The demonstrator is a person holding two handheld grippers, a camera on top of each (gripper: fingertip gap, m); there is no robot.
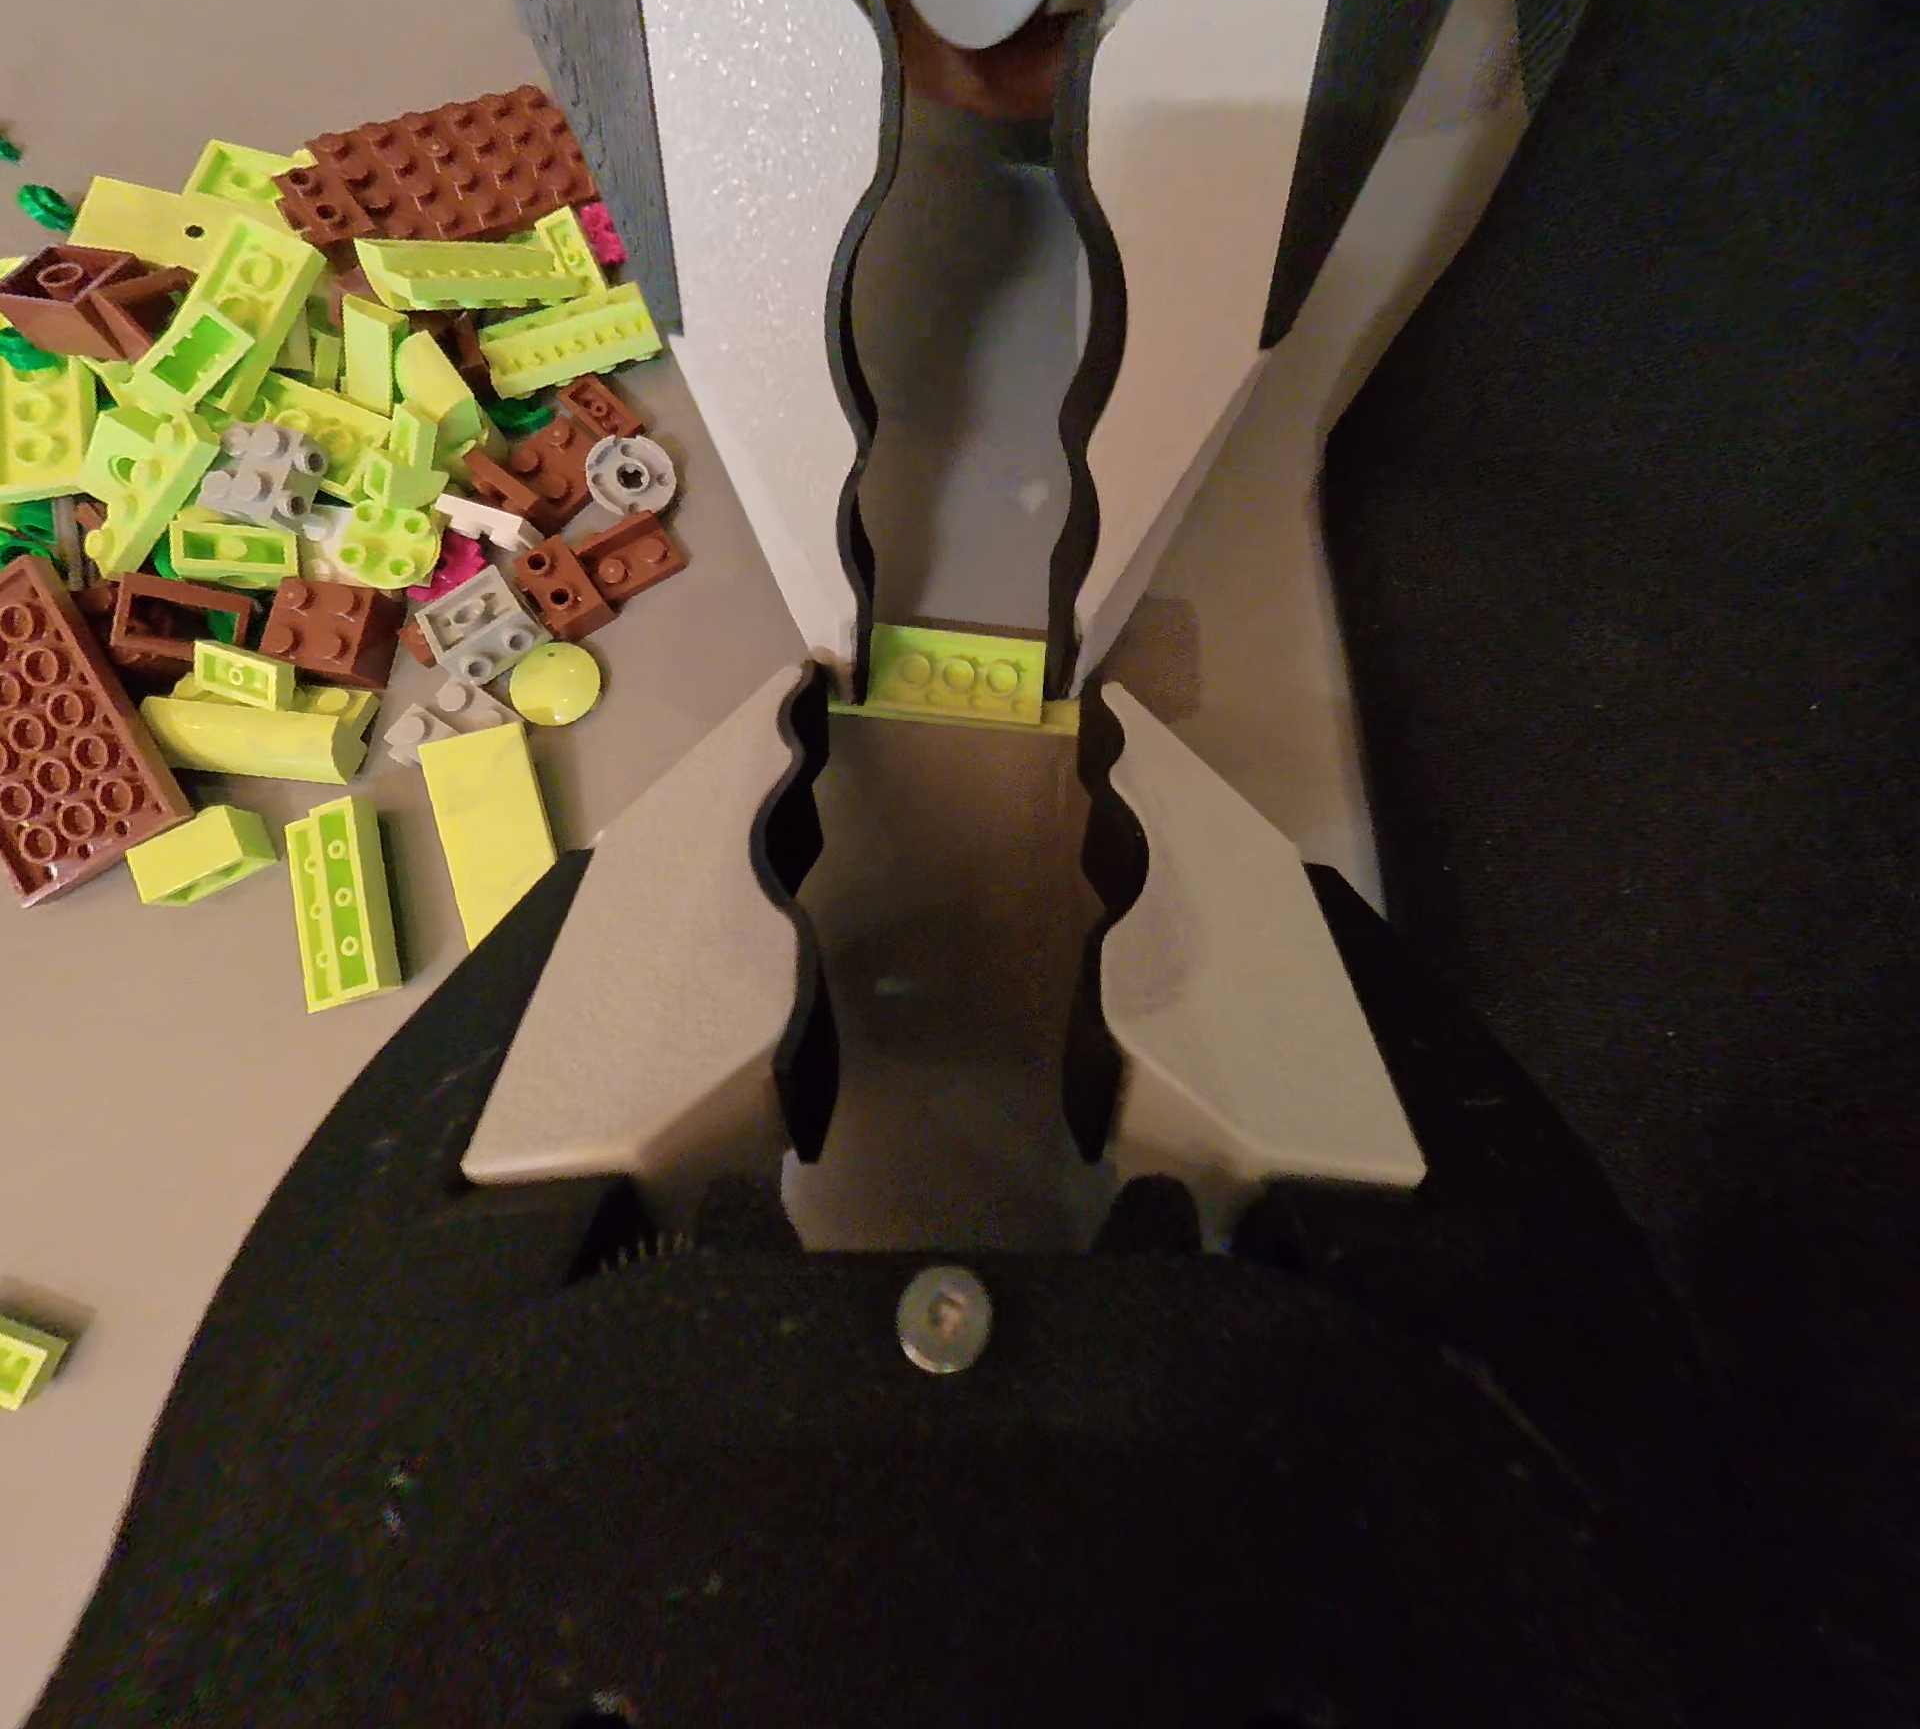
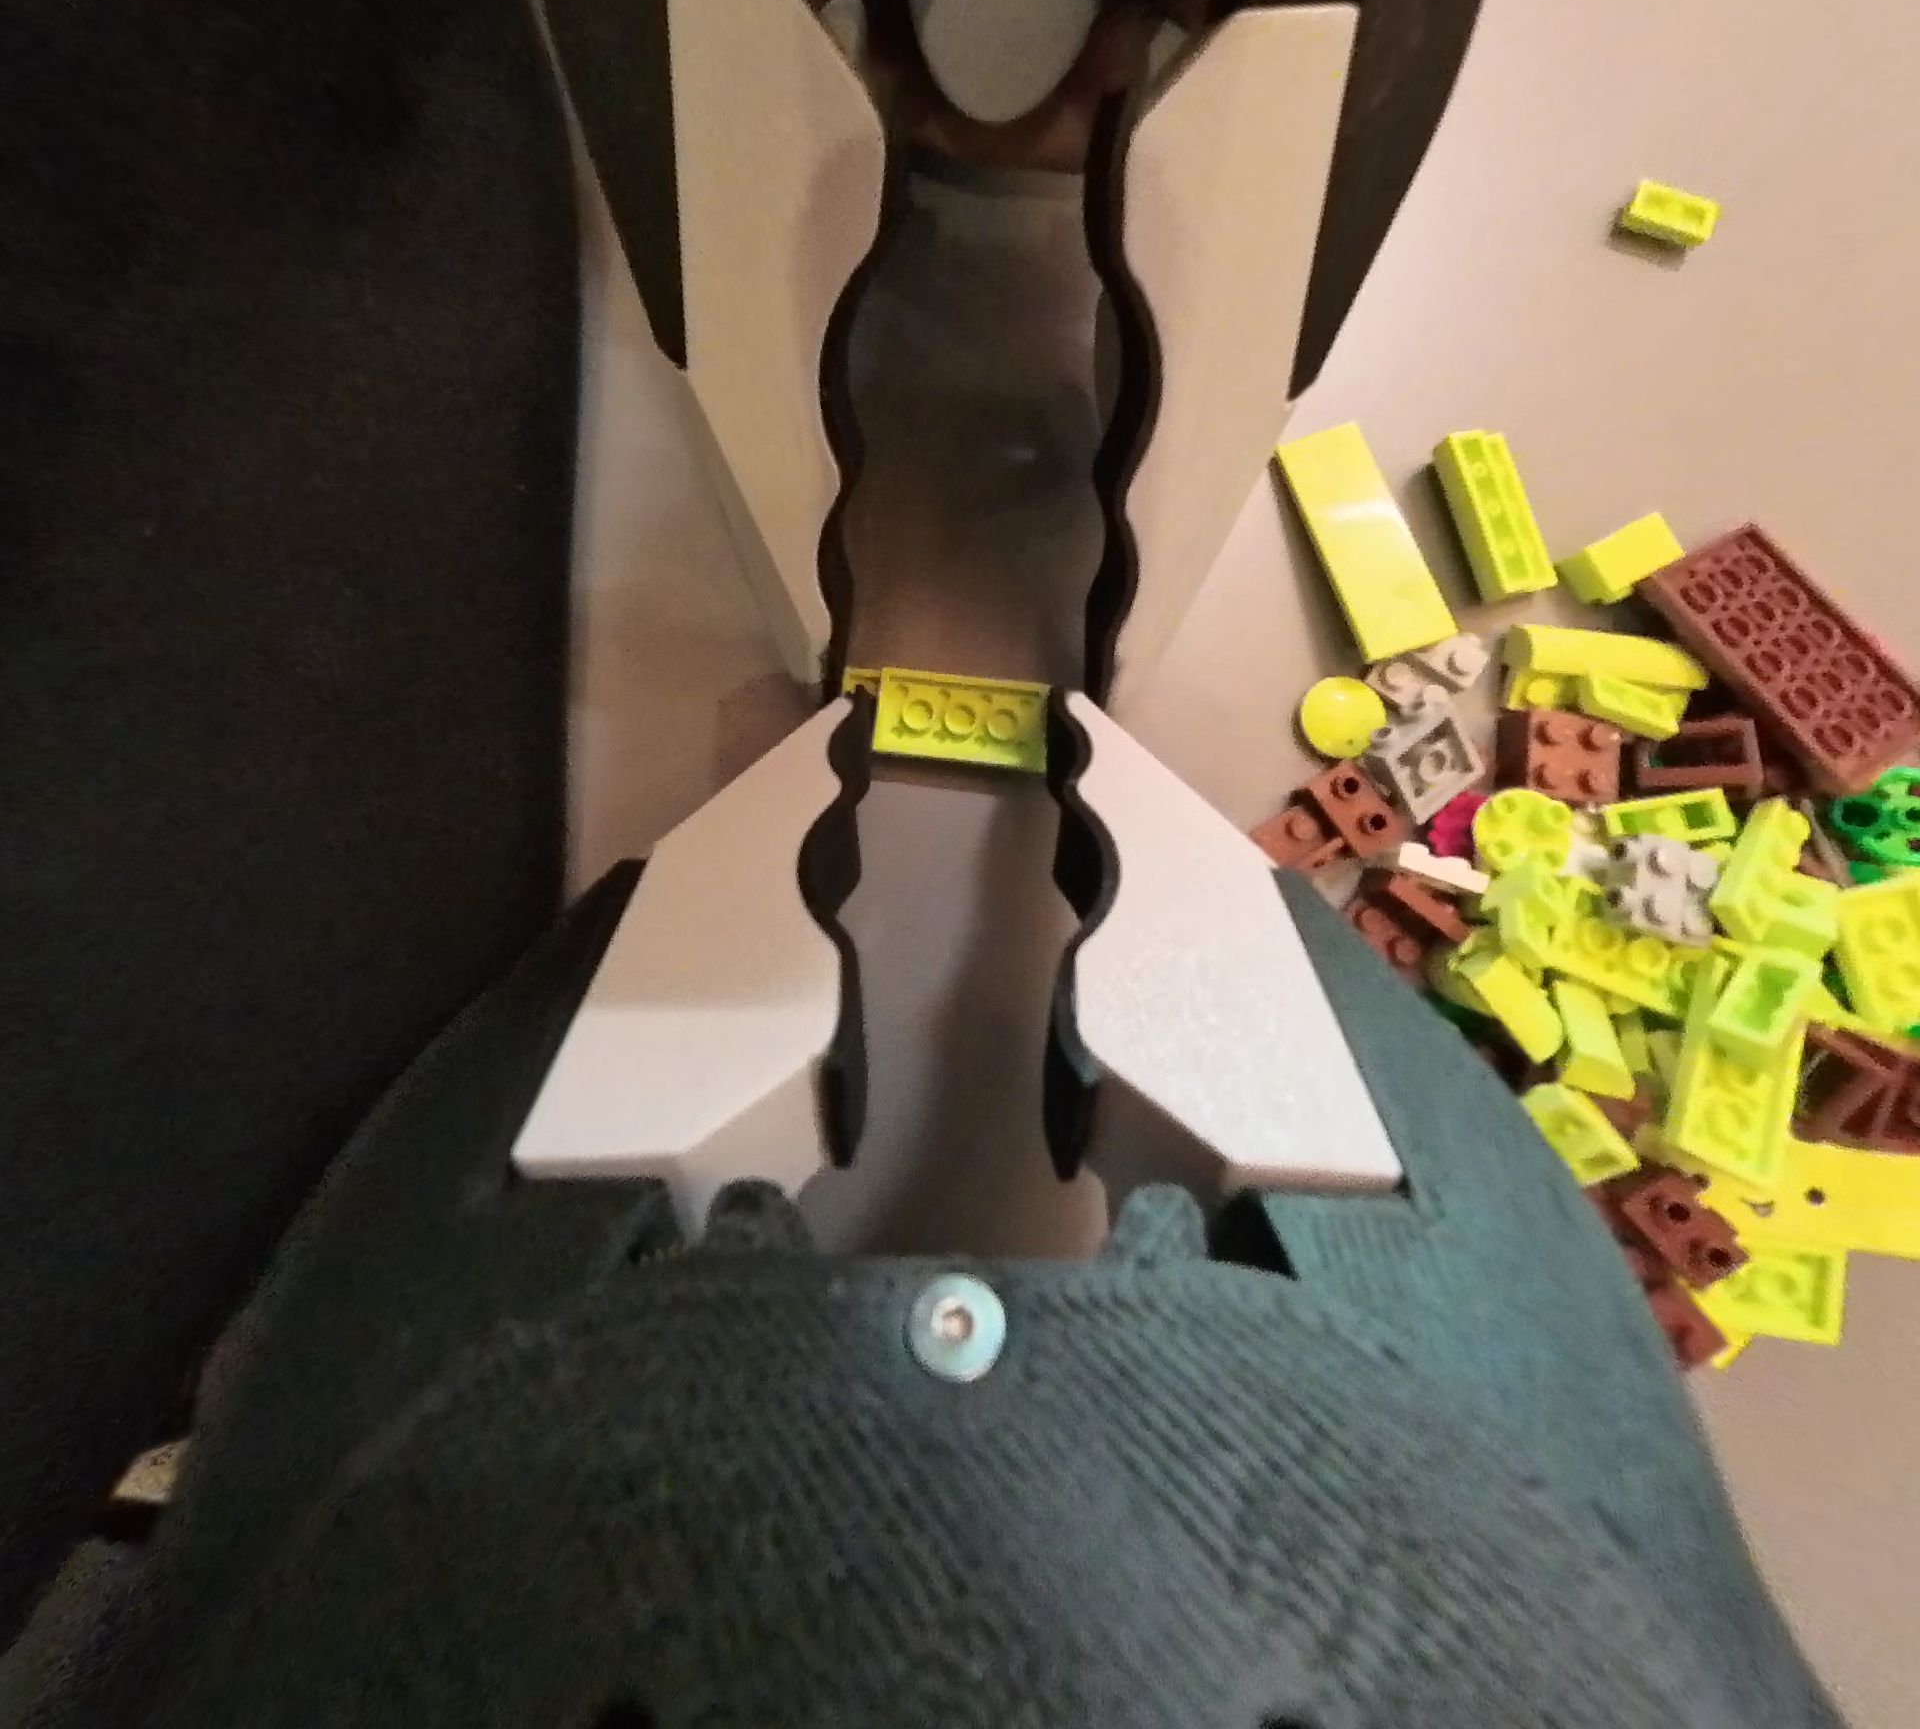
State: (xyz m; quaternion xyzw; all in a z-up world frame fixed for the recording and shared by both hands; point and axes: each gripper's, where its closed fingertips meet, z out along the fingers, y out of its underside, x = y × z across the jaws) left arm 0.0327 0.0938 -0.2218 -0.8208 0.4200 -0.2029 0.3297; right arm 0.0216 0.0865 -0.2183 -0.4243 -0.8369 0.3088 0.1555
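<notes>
My two grippers meet tip to tip over a grey table [image 1: 260, 1160]. My right gripper [image 2: 956, 744] is shut on a lime green brick [image 2: 961, 723] whose upper face shows three round rings. In the left wrist view this brick [image 1: 956, 669] sits between the right gripper's [image 1: 961, 640] tips, which come in from the top. My left gripper [image 1: 956, 715] is shut on a second lime piece [image 1: 951, 719], which lies against the brick and is mostly hidden. In the right wrist view only a corner of this piece [image 2: 858, 680] shows, between the left gripper's [image 2: 966, 663] tips.
A pile of lime, brown and grey bricks [image 1: 260, 484] lies beside the grippers, on the right in the right wrist view [image 2: 1662, 952]. It includes a large brown plate [image 2: 1787, 640]. One lime piece [image 2: 1668, 214] lies apart. Dark fabric [image 1: 1662, 640] covers the other side. The grippers are tip to tip, or close to it. Left tips and right tips are each some 12 cm from the large brown plate [image 2: 1787, 640]. It turns up in the left wrist view [image 1: 40, 746] as well.
</notes>
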